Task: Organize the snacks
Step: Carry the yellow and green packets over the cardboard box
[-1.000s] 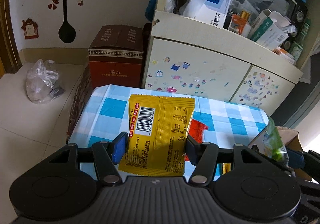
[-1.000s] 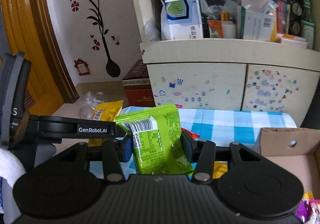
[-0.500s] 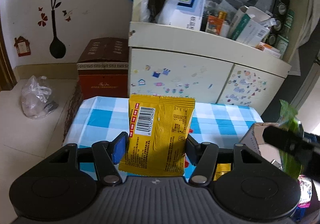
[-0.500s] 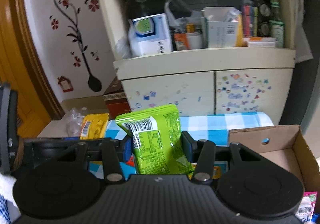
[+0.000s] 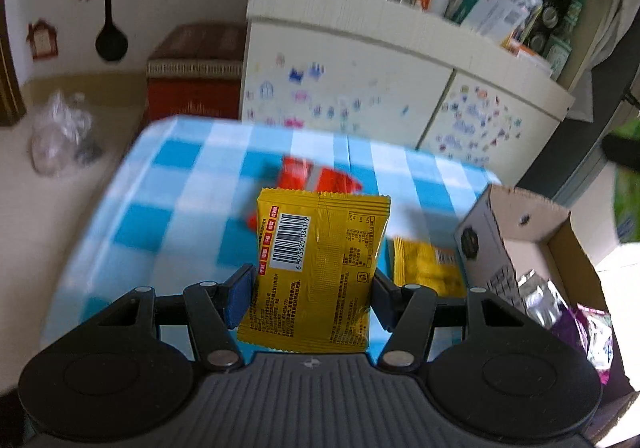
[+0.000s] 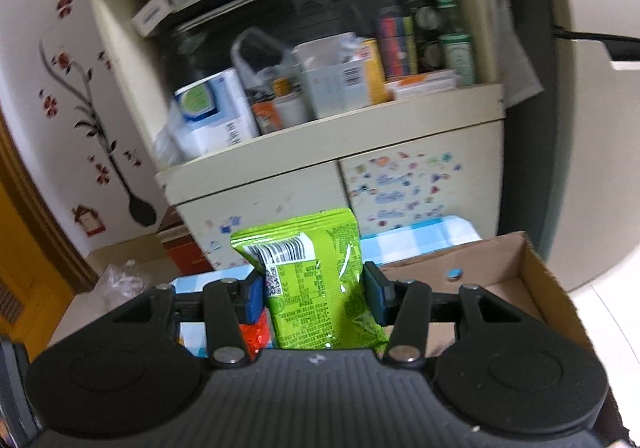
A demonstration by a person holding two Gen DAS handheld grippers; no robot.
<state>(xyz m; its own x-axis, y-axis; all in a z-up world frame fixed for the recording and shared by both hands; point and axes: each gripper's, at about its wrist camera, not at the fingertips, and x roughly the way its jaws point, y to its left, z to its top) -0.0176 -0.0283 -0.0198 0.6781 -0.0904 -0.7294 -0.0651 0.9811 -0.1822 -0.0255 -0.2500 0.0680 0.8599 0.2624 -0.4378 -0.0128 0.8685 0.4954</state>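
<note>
Left tongs (image 5: 310, 294) clamped on upright yellow foil snack packet (image 5: 316, 272) above blue-checked tabletop (image 5: 180, 207), right tongs (image 6: 314, 294) clamped on green foil snack packet (image 6: 316, 284) beside open brown cardboard box (image 6: 532, 280), red wrapper (image 5: 320, 177) lying mid-tabletop

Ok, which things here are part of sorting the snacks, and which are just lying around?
Job: yellow packet in left gripper, green packet in right gripper, cardboard box, red packets on table.
Lying about: plastic bag, cupboard clutter.

right hand-held gripper (image 6: 313, 294) | clamps green snack packet (image 6: 316, 284) | cardboard box (image 6: 532, 280) beside
</note>
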